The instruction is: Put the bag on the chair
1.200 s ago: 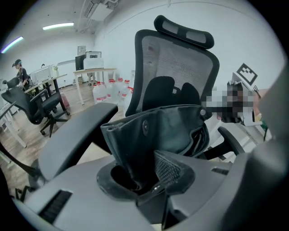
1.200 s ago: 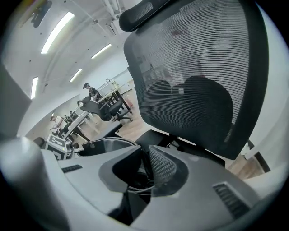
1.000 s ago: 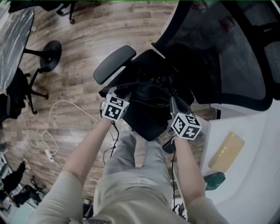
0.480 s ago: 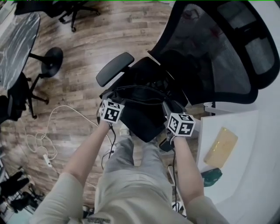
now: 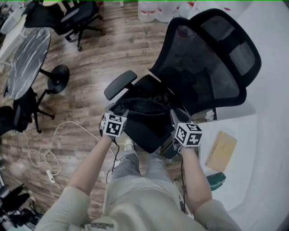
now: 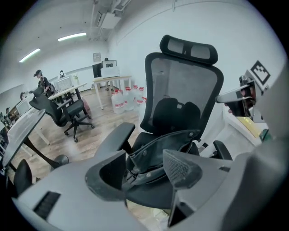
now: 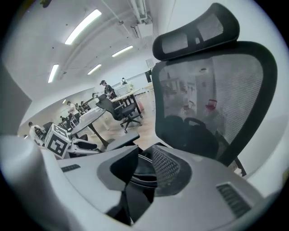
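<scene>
A black bag (image 5: 144, 119) lies open-topped on the seat of a black mesh office chair (image 5: 205, 67). My left gripper (image 5: 121, 109) is at the bag's left edge, jaws wide apart and closing slightly; in the left gripper view the bag (image 6: 158, 149) lies just beyond the left gripper (image 6: 144, 173), and the pads do not press on it. My right gripper (image 5: 176, 116) is at the bag's right edge. Its jaws are closing. In the right gripper view the bag's rim (image 7: 143, 177) shows in the gap of the right gripper (image 7: 146, 164), apart from the pads.
A white table (image 5: 253, 171) at right holds a tan block (image 5: 221, 150) and a teal object (image 5: 216, 181). White cables (image 5: 49, 144) trail on the wood floor. A round table (image 5: 29, 58), another chair (image 5: 72, 18) and water jugs (image 5: 153, 9) stand further off.
The view has tilted up, so the whole chair back shows now. Both grippers stay at the bag's two edges, and the bag has stayed on the seat.
</scene>
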Tool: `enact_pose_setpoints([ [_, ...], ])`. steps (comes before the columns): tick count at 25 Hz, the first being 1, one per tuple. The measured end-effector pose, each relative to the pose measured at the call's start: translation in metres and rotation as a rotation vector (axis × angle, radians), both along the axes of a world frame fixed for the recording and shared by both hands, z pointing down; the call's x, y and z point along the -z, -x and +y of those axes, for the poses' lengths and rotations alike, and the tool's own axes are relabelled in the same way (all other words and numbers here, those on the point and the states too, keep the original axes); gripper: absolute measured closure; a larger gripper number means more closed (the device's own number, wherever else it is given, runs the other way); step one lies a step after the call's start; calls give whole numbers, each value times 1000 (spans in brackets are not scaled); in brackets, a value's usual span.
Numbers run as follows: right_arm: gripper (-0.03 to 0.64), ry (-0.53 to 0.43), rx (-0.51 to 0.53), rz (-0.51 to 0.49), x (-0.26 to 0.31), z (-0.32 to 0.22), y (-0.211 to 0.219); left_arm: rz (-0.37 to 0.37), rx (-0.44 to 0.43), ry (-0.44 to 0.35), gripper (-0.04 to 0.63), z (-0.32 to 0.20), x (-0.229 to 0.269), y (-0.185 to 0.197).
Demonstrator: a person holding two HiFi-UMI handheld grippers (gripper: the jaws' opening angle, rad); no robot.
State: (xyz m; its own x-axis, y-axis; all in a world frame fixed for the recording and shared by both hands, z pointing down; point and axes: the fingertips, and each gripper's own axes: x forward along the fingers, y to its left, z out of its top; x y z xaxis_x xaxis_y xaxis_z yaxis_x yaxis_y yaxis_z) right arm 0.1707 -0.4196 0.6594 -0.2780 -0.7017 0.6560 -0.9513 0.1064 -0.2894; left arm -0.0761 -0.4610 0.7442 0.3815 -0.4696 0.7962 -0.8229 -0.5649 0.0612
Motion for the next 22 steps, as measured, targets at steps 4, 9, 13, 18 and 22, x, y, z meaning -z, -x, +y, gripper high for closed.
enact_pose_setpoints([
  [4,529,-76,18,-39,67,1,7,85,27,-33,381,-2,67,-2],
  [9,555,-188,46,-75,150,9,8,147,18,-139,443,0,146,-12],
  [13,568,-306,80,-93,222,20,14,131,-22,-276,538,6,204,-14],
  [18,574,-418,170,-85,292,34,23,148,-66,-372,546,18,259,-18],
  [22,584,-501,201,-103,338,45,25,184,-103,-523,558,30,320,-21],
])
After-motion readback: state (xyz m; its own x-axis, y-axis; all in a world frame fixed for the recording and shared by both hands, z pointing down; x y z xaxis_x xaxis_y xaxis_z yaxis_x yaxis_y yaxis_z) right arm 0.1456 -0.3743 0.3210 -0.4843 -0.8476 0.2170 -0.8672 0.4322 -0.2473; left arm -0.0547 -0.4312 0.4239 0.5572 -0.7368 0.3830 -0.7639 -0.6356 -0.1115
